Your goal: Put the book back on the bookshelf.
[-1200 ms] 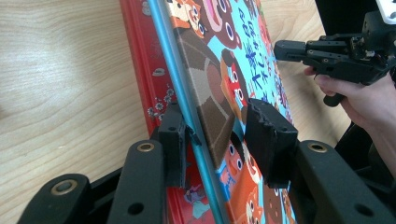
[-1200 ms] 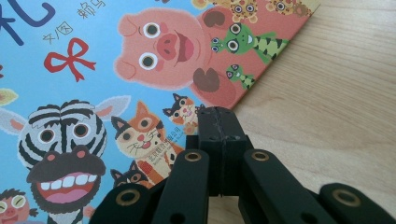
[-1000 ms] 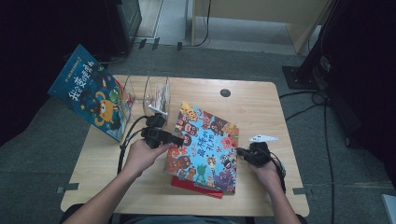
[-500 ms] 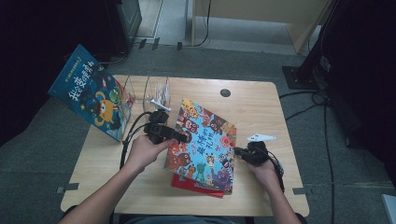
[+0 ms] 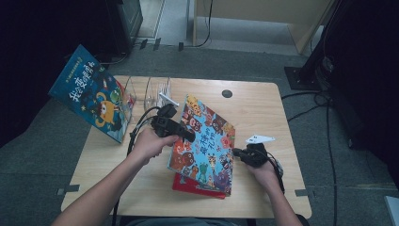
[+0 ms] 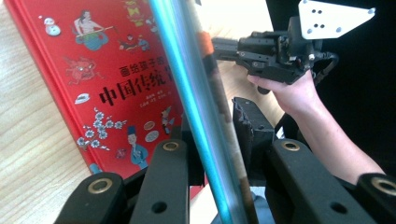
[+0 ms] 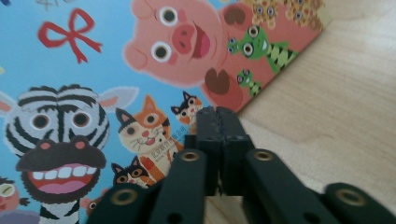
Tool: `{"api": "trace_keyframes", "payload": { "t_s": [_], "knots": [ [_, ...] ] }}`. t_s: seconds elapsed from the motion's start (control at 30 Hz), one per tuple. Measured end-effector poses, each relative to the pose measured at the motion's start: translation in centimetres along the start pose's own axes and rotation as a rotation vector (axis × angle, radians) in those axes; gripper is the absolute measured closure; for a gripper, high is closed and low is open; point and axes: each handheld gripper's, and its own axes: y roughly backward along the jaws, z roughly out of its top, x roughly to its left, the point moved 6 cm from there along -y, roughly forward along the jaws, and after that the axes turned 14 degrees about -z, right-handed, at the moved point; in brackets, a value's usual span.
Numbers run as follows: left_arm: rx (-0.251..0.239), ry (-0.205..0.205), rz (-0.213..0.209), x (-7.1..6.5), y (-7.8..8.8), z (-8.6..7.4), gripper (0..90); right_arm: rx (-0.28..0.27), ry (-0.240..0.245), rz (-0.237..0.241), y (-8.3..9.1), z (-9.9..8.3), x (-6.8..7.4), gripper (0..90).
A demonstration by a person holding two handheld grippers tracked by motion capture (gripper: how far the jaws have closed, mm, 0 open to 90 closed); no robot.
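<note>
Between the jaws of the left gripper (image 6: 212, 135) stands the edge of the blue picture book (image 5: 204, 143); the jaws have just been closing on it, and in the left gripper view the pads look set against either face of that edge. Just past them, under the tilted book, lies the red book (image 6: 107, 79) flat on the table (image 5: 263, 108). At the book's opposite edge the right gripper (image 7: 217, 119) has its jaws pressed together with a hair of a gap, tips just at the cover. Farther off, beyond the left gripper, a dark-blue book (image 5: 89, 92) leans on a clear rack (image 5: 153, 92).
</note>
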Motion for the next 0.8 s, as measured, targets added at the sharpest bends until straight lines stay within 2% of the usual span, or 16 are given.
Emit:
{"api": "trace_keyframes", "payload": {
  "t_s": [0.2,0.37,0.43,0.57,0.7,0.8],
  "knots": [
    [0.076,-0.018,0.036,-1.4,0.4,1.0,78.2,-0.056,-0.061,-0.024,1.2,0.5,-1.4,83.3],
    [0.090,-0.024,0.017,-2.4,1.1,1.5,82.3,-0.059,-0.084,-0.042,1.4,0.4,-2.2,81.4],
    [0.118,-0.045,0.035,-2.9,1.3,1.4,82.5,-0.062,-0.084,-0.041,1.4,0.4,-2.2,79.7],
    [0.152,-0.061,0.065,-3.7,1.4,1.1,82.4,-0.054,-0.084,-0.035,1.3,0.3,-2.1,76.8],
    [0.157,-0.089,0.082,-4.9,2.2,0.9,82.5,-0.071,-0.088,-0.023,1.5,0.5,-1.9,76.7],
    [0.163,-0.117,0.134,-5.5,3.4,0.9,82.5,-0.080,-0.095,-0.011,1.5,0.6,-1.8,76.8]
  ]
}}
